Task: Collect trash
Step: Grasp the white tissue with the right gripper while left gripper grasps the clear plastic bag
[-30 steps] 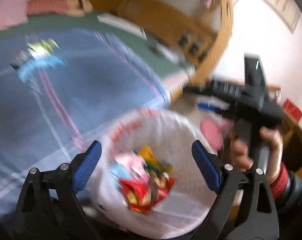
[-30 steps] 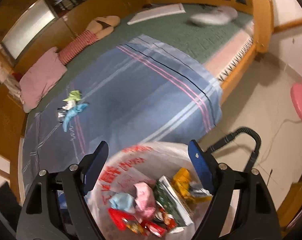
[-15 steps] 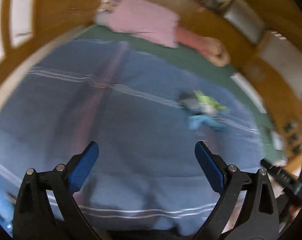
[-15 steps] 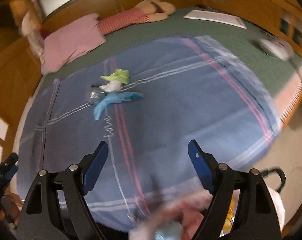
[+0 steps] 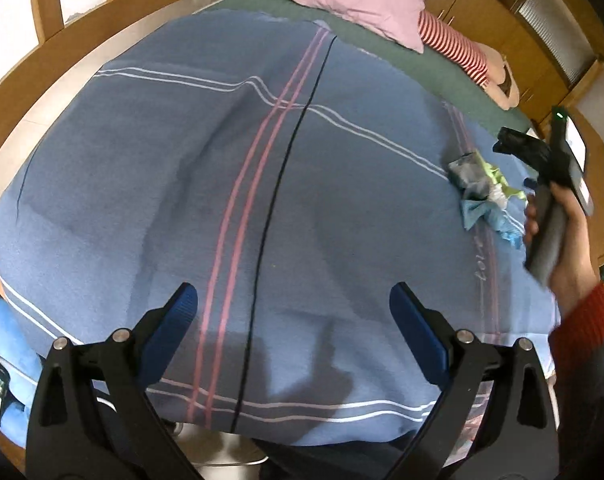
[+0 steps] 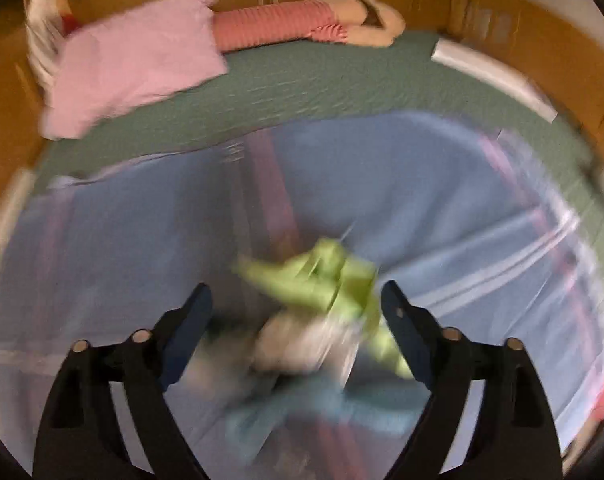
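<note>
Wrappers (image 6: 326, 280) lie on blanket (image 6: 101, 240) between opening right tool (image 6: 295, 312) jaws.

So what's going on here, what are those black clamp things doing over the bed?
A person is picking litter off a blue blanket with two hand-held grippers. The right gripper is over a small pile of wrappers, jaws opening, nothing gripped yet. The left gripper hangs open above bare blanket, holding nothing.

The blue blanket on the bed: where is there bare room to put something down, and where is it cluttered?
Most of the blue blanket lies bare, from the pink stripes out to the wooden bed frame. The crowded spot is the trash pile, where the right gripper arrives, jaws opening around the scraps.
</note>
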Tool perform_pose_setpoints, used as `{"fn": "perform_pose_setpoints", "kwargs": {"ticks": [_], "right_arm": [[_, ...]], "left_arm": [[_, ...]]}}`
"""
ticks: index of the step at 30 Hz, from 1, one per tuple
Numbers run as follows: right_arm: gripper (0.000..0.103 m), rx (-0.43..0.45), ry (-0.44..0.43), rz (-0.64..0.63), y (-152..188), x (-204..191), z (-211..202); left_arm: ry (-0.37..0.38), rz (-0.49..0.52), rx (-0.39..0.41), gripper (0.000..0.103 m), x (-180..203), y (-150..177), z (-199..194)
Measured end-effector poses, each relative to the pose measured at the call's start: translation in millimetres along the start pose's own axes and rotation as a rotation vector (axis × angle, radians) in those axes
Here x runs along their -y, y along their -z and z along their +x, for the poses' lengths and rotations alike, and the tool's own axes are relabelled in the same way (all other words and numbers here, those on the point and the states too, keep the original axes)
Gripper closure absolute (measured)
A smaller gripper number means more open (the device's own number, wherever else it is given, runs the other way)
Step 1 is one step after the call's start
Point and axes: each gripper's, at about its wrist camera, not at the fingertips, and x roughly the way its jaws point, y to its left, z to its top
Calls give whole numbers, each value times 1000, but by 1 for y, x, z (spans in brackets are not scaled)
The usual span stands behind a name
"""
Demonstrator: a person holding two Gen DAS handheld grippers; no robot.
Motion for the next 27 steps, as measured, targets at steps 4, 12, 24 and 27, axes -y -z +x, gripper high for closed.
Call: {"fn": "perform_pose_setpoints", "kwargs": {"ticks": [4, 12, 24, 27], "right_arm": [[21, -162, -115, 58, 8, 7, 42], [70, -306, -459, -126, 74, -23, 0], [78, -232, -629, -279, 123, -40, -99], [78, -126, -545, -232, 118, -18, -114]], "left_arm": [[2, -3, -26, 7, -2, -3, 3], [-5, -2, -38, 7, 2, -4, 12], [-34, -32, -44, 7, -1, -6, 26], [-10, -17, 2, 7, 16, -13, 30]]}}
